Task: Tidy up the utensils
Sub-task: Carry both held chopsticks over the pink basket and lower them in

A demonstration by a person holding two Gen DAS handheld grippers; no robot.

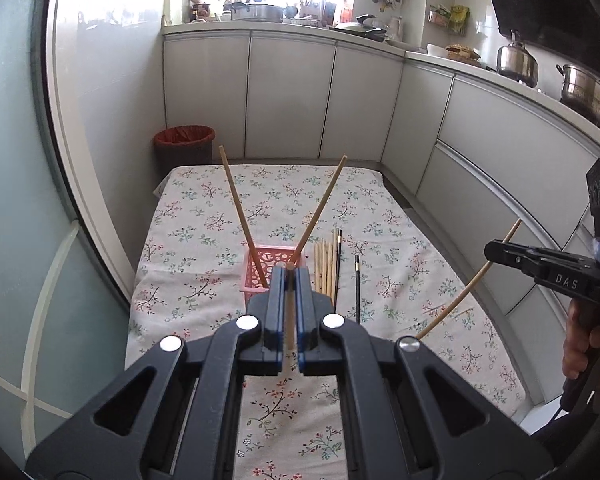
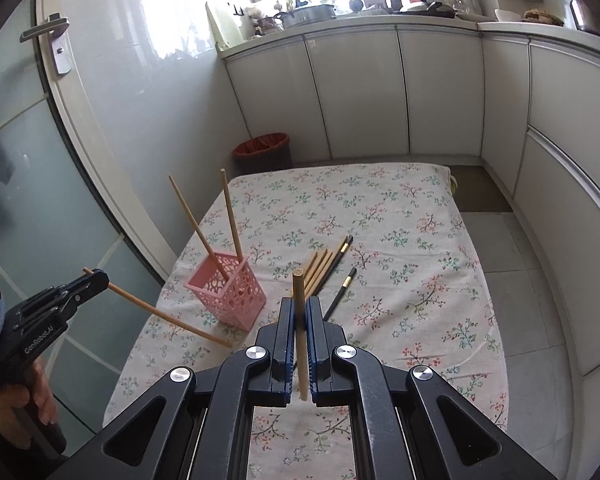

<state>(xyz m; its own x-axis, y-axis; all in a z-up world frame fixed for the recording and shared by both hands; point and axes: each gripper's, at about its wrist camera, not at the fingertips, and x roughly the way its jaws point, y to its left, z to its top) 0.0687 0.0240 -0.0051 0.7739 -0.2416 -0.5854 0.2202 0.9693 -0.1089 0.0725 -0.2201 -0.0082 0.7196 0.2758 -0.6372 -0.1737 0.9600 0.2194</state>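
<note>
In the left wrist view, our left hand-held gripper (image 1: pixel 288 276) pinches a chopstick (image 1: pixel 289 320) lengthwise between its blue pads, above the flowered tabletop (image 1: pixel 204 216). Just beyond the tips stands the pink basket (image 1: pixel 256 276), with two sticks (image 1: pixel 239 212) leaning out toward 11 and 1 o'clock. A row of loose chopsticks (image 1: pixel 327 268) lies just beside the basket at 3 o'clock, two dark ones (image 1: pixel 357 288) on its far side. At 3 o'clock our right hand-held gripper (image 1: pixel 496 252) pinches a stick slanting down. In the right wrist view, that gripper (image 2: pixel 299 312) is pressed onto an upright stick (image 2: pixel 300 332). The basket sits at 10 o'clock, loose chopsticks at 12. At 9 o'clock the left gripper holds its stick tilted down, its tip near the basket.
</note>
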